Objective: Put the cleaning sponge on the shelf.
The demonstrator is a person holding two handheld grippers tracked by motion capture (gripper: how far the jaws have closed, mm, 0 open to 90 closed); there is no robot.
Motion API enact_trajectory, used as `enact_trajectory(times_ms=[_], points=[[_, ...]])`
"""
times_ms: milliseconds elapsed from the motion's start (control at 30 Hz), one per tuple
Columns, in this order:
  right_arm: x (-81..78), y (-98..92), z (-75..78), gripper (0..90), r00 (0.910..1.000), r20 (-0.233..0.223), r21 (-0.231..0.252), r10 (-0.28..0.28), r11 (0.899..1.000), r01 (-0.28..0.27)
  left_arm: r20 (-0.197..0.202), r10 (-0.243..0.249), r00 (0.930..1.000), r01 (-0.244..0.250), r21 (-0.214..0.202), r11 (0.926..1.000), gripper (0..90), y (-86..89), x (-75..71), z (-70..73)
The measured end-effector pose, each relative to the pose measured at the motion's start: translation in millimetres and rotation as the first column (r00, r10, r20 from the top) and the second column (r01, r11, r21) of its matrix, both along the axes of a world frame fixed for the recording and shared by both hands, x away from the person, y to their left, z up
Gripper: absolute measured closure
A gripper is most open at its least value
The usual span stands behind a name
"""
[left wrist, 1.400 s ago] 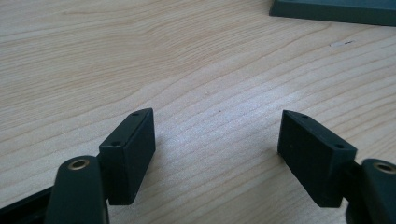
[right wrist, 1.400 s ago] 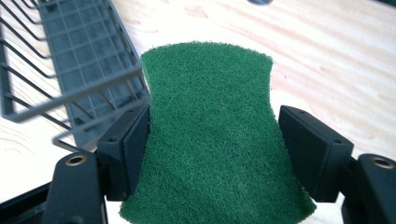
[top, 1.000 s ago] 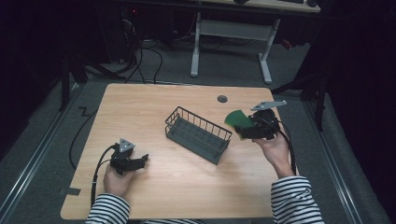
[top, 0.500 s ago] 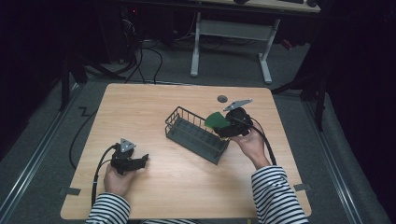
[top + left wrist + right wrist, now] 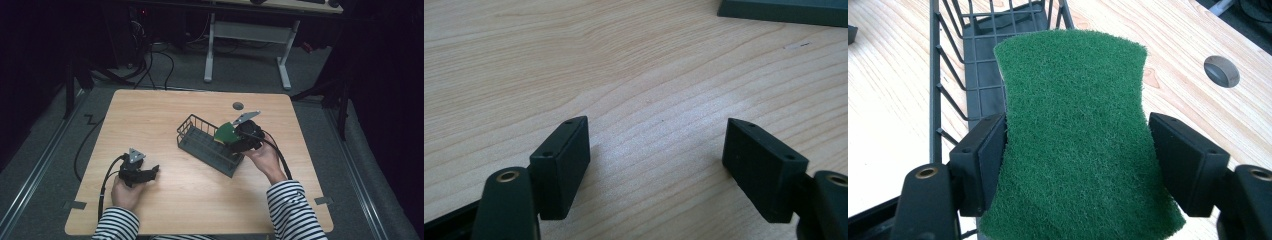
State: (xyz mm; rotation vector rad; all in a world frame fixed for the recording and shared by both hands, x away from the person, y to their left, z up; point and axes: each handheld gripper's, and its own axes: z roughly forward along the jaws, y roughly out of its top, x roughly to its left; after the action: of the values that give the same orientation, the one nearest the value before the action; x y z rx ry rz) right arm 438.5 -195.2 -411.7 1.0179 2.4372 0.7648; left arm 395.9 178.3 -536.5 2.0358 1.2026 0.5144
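A green scouring sponge point(image 5: 1073, 125) sits between the pads of my right gripper point(image 5: 1078, 145), which is shut on its narrow waist. In the high view this right gripper point(image 5: 230, 137) holds the sponge point(image 5: 225, 132) tilted over the right end of a dark wire basket point(image 5: 200, 145). The basket's wire wall point(image 5: 935, 75) and floor lie just below and beyond the sponge. My left gripper point(image 5: 151, 172) rests low on the table near the front left. Its jaws stand wide open over bare wood in the left gripper view point(image 5: 656, 150).
The wooden table point(image 5: 150, 115) has a round cable hole point(image 5: 238, 105) behind the basket. Bare wood lies between the left gripper and the basket. A desk frame and cables stand on the floor beyond the far edge.
My right gripper has carried the sponge leftward and slightly down, from beside the basket's right end to over it. The left hand has stayed put.
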Motion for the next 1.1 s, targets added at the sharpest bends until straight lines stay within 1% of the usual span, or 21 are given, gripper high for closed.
enact_trajectory(times_ms=[167, 233, 300, 333, 367, 400, 500, 667, 833, 867, 900, 933, 1000, 1033, 1100], points=[[-3.5, 2.1, -0.2, 26.8, 0.9999, 0.013, -0.001, -0.005, 1.000, 0.005, 0.000, 0.000, 1.0000, 0.000, -0.001, 1.0000, 28.0, 0.2, 0.0, 0.0], [-6.3, 3.8, 1.2, 27.2, 0.9997, 0.026, 0.010, 0.003, 1.000, -0.003, -0.001, 0.000, 1.0000, 0.000, -0.001, 1.0000, 28.0, 0.2, 0.0, 0.0], [-7.5, 6.4, 1.6, 27.4, 0.9992, 0.038, 0.004, 0.015, 1.000, -0.015, -0.001, 0.000, 1.0000, 0.000, 0.000, 1.0000, 28.0, 0.2, 0.0, 0.0], [-7.7, 7.9, 1.3, 27.3, 0.9991, 0.036, 0.003, 0.021, 1.000, -0.021, -0.001, 0.000, 1.0000, 0.000, 0.000, 1.0000, 28.1, 0.1, 0.0, 0.0], [-6.9, 10.3, -1.4, 27.1, 0.9994, 0.028, -0.013, 0.021, 1.000, -0.020, -0.001, 0.000, 1.0000, 0.000, 0.000, 1.0000, 28.1, 0.2, 0.0, 0.0], [-6.4, 10.5, -3.3, 26.9, 0.9996, 0.022, -0.016, 0.021, 1.000, -0.020, 0.000, 0.000, 1.0000, 0.000, 0.000, 1.0000, 28.1, 0.2, 0.0, 0.0], [-6.6, 10.2, -3.7, 26.8, 0.9995, 0.021, -0.013, 0.022, 1.000, -0.022, 0.000, 0.000, 1.0000, 0.000, 0.000, 1.0000, 28.1, 0.2, 0.0, 0.0], [-6.2, 9.6, -2.4, 26.3, 0.9998, -0.005, -0.013, 0.019, 1.000, -0.019, 0.000, 0.004, 1.0000, -0.004, 0.001, 1.0000, 28.0, 0.1, 0.0, 0.0], [-8.0, 10.5, -3.3, 25.2, 0.9998, 0.007, -0.017, 0.019, 1.000, -0.019, 0.000, 0.006, 1.0000, -0.006, 0.004, 1.0000, 27.5, -0.2, -0.2, 0.0], [-7.4, 10.5, -3.9, 25.0, 0.9999, 0.002, -0.016, 0.014, 1.000, -0.014, 0.000, 0.007, 1.0000, -0.007, 0.004, 1.0000, 27.5, -0.2, -0.2, 0.0], [-7.4, 11.3, -4.8, 24.8, 0.9999, 0.005, -0.021, 0.011, 1.000, -0.011, -0.002, 0.008, 1.0000, -0.008, 0.004, 1.0000, 27.1, 0.0, 0.0, 0.1], [-8.3, 13.3, -4.6, 24.8, 0.9999, 0.010, -0.038, 0.012, 0.999, -0.012, -0.004, 0.014, 0.9999, -0.014, 0.000, 0.9999, 25.9, 0.3, 0.2, 0.0], [-8.8, 14.1, -4.2, 24.7, 0.9998, 0.012, -0.044, 0.014, 0.999, -0.013, -0.004, 0.020, 0.9998, -0.020, -0.001, 0.9998, 25.9, 0.7, 0.3, -0.1], [-9.3, 14.6, -4.7, 25.6, 0.9997, 0.002, -0.026, 0.024, 0.999, -0.024, -0.004, 0.021, 0.9998, -0.021, 0.001, 0.9998, 25.7, 0.6, 0.3, -0.1], [-9.3, 15.1, -5.6, 25.5, 0.9996, -0.006, -0.027, 0.028, 0.999, -0.028, -0.003, 0.022, 0.9997, -0.022, 0.002, 0.9997, 25.6, 0.5, 0.1, -0.1]])
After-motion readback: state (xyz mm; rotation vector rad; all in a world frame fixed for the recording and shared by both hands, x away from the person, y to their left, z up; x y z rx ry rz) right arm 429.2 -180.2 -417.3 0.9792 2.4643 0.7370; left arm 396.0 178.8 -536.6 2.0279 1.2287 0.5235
